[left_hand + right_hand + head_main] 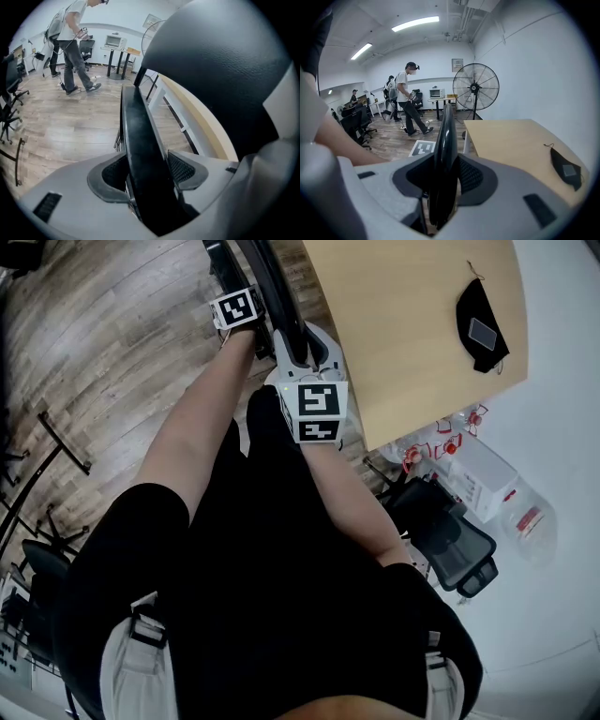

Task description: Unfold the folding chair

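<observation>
The folded black folding chair (272, 287) stands upright on the wood floor beside the table, its thin edge towards me. My left gripper (251, 332) holds the farther part of the frame; in the left gripper view the black chair panel (140, 140) fills the gap and both pads press on it. My right gripper (302, 351) sits just behind, nearer my body. In the right gripper view its jaws are shut on the narrow chair edge (443, 154). A black padded surface (220, 70) bulges at the upper right of the left gripper view.
A light wooden table (412, 324) stands close on the right with a black pouch (480, 326) on it. A standing fan (476, 87) is behind it. Other people (410, 98) walk farther off. A black office chair (450, 540) and plastic bottles (450, 442) lie under the table's near end.
</observation>
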Action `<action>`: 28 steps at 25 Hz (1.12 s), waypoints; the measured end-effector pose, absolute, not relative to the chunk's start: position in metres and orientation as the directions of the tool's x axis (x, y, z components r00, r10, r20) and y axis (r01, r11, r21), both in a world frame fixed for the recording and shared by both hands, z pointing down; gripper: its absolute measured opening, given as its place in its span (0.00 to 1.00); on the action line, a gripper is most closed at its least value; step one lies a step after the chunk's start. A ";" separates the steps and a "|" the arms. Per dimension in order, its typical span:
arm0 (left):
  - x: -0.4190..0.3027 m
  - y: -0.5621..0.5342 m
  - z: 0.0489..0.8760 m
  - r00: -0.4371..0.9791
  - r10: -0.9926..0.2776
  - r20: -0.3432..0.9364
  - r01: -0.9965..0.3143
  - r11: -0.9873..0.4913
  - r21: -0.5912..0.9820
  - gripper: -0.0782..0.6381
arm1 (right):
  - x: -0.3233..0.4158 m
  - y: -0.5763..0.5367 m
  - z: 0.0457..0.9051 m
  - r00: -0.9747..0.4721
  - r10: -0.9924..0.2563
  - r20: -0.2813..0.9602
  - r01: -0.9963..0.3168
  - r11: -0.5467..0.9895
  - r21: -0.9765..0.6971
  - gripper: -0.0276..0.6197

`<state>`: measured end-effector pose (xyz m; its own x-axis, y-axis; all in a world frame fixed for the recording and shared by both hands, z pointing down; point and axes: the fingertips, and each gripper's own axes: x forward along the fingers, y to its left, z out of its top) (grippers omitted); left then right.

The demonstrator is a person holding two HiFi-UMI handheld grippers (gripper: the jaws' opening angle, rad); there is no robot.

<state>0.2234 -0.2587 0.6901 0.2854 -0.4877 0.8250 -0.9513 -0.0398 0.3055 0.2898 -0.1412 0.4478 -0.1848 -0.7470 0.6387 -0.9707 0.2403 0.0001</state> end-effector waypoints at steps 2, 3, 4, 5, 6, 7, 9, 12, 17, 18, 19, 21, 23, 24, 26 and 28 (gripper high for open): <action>0.224 -0.257 0.688 0.288 -0.496 0.819 -0.952 -0.054 0.302 0.41 | 0.288 -0.140 0.448 -0.185 -0.746 0.640 -0.970 0.244 0.003 0.26; 0.223 -0.257 0.687 0.286 -0.502 0.816 -0.952 -0.055 0.300 0.40 | 0.287 -0.140 0.448 -0.185 -0.746 0.640 -0.970 0.245 0.005 0.26; 0.221 -0.257 0.687 0.285 -0.504 0.815 -0.953 -0.053 0.300 0.40 | 0.287 -0.139 0.448 -0.184 -0.746 0.640 -0.970 0.245 0.007 0.26; 0.219 -0.257 0.687 0.286 -0.504 0.815 -0.952 -0.052 0.302 0.39 | 0.286 -0.139 0.448 -0.183 -0.746 0.640 -0.970 0.245 0.008 0.26; 0.217 -0.256 0.687 0.291 -0.501 0.815 -0.950 -0.052 0.307 0.39 | 0.285 -0.139 0.448 -0.183 -0.746 0.640 -0.969 0.245 0.009 0.26; 0.214 -0.256 0.687 0.295 -0.498 0.815 -0.949 -0.054 0.311 0.39 | 0.284 -0.139 0.448 -0.183 -0.746 0.640 -0.969 0.246 0.010 0.26; 0.207 -0.254 0.687 0.301 -0.497 0.814 -0.947 -0.057 0.316 0.39 | 0.283 -0.139 0.448 -0.180 -0.743 0.644 -0.970 0.244 0.011 0.26; 0.193 -0.252 0.687 0.306 -0.505 0.807 -0.946 -0.062 0.319 0.39 | 0.280 -0.139 0.448 -0.176 -0.739 0.651 -0.971 0.240 0.009 0.26; 0.179 -0.243 0.685 0.345 -0.488 0.802 -0.928 -0.052 0.368 0.39 | 0.266 -0.135 0.448 -0.192 -0.729 0.657 -0.965 0.263 0.010 0.26; 0.179 -0.237 0.684 0.368 -0.470 0.802 -0.918 -0.045 0.395 0.39 | 0.264 -0.134 0.448 -0.194 -0.728 0.658 -0.964 0.267 0.012 0.27; 0.179 -0.234 0.683 0.389 -0.461 0.797 -0.907 -0.043 0.418 0.39 | 0.262 -0.134 0.448 -0.195 -0.726 0.660 -0.963 0.270 0.011 0.27; 0.172 -0.235 0.680 0.405 -0.476 0.781 -0.900 -0.056 0.433 0.39 | 0.259 -0.133 0.448 -0.201 -0.721 0.663 -0.962 0.274 0.007 0.27; 0.165 -0.236 0.683 0.415 -0.486 0.769 -0.896 -0.075 0.437 0.39 | 0.255 -0.133 0.449 -0.206 -0.719 0.664 -0.960 0.281 0.006 0.27; 0.162 -0.236 0.687 0.421 -0.487 0.765 -0.895 -0.083 0.439 0.39 | 0.254 -0.132 0.449 -0.205 -0.718 0.665 -0.959 0.284 0.011 0.27; 0.156 -0.234 0.691 0.435 -0.483 0.760 -0.887 -0.088 0.452 0.39 | 0.250 -0.131 0.450 -0.198 -0.717 0.668 -0.957 0.290 0.027 0.27; 0.147 -0.230 0.693 0.446 -0.480 0.755 -0.880 -0.080 0.469 0.39 | 0.248 -0.130 0.451 -0.191 -0.716 0.671 -0.956 0.290 0.037 0.27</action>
